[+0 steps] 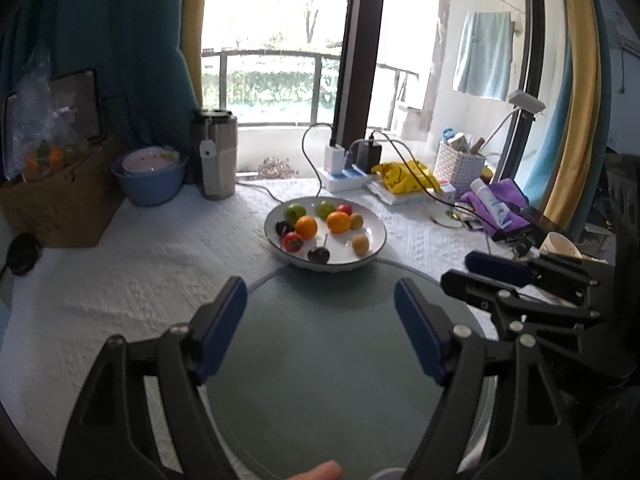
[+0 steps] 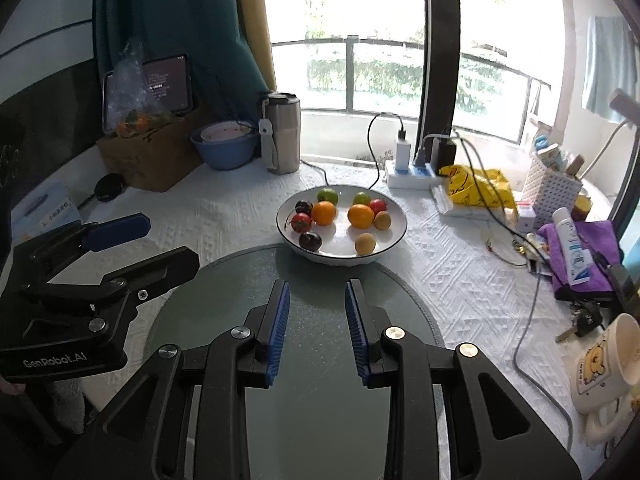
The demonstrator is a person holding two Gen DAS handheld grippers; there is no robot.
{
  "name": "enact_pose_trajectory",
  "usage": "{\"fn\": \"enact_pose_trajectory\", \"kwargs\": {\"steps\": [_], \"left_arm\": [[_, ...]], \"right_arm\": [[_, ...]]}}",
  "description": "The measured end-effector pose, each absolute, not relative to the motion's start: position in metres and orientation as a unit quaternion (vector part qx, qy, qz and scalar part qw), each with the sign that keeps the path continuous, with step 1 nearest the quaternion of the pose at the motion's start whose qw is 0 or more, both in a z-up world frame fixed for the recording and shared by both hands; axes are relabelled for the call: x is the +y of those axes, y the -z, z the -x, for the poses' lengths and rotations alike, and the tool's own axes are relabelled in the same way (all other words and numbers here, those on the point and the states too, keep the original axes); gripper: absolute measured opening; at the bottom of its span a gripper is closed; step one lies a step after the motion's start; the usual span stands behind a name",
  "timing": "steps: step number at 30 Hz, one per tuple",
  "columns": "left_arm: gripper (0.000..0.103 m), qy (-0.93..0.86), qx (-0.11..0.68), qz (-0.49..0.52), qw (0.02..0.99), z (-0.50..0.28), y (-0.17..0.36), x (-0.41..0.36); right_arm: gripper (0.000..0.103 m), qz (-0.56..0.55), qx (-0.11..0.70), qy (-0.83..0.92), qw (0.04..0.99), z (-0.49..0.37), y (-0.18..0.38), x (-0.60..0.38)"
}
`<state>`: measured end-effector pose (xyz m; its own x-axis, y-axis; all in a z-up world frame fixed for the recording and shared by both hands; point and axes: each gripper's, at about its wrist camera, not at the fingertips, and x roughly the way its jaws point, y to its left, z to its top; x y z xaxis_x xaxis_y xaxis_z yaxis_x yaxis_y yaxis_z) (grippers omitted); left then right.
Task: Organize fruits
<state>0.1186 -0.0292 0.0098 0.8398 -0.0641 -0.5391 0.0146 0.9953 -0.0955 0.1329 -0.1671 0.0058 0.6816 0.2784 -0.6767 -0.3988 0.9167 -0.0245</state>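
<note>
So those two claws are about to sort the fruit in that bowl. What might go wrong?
The fruits are round and sit close together in the white bowl, so a hand-held gripper closing on one might nudge its neighbours or let it roll away. The bowl's near edge rests on the glass disc, so a push might make it slide. Charger cables trail on the right and might snag.

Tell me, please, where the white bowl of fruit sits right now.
In both wrist views the white dark-rimmed bowl rests on the white textured tablecloth, just beyond the round grey glass mat, with the white power strip behind it.
</note>
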Motion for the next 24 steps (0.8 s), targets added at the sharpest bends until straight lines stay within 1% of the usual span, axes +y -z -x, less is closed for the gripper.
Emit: {"fn": "enact_pose_trajectory", "kwargs": {"steps": [1, 4, 6, 7, 8, 16, 24], "left_arm": [[0.078, 0.019, 0.277, 0.038, 0.960, -0.115, -0.013, -0.030], [0.078, 0.011, 0.259, 0.031, 0.965, -0.103, -0.025, -0.029], [0.078, 0.000, 0.254, 0.032, 0.967, -0.097, -0.033, -0.027], [0.078, -0.006, 0.253, 0.033, 0.967, -0.096, -0.037, -0.025], [0.078, -0.012, 0.252, 0.034, 0.967, -0.094, -0.041, -0.024], [0.079, -0.020, 0.219, 0.025, 0.975, -0.077, -0.067, -0.021], [0.079, -0.022, 0.199, 0.021, 0.979, -0.064, -0.083, -0.022]], "right_arm": [[0.044, 0.084, 0.347, -0.183, 0.916, -0.129, -0.011, -0.168], [0.046, 0.080, 0.333, -0.176, 0.923, -0.120, -0.023, -0.171], [0.058, 0.078, 0.324, -0.172, 0.927, -0.115, -0.031, -0.173], [0.066, 0.077, 0.318, -0.170, 0.930, -0.112, -0.036, -0.174], [0.069, 0.076, 0.313, -0.168, 0.932, -0.109, -0.040, -0.175], [0.071, 0.075, 0.275, -0.156, 0.946, -0.091, -0.072, -0.181], [0.071, 0.075, 0.259, -0.145, 0.952, -0.078, -0.086, -0.187]]}}
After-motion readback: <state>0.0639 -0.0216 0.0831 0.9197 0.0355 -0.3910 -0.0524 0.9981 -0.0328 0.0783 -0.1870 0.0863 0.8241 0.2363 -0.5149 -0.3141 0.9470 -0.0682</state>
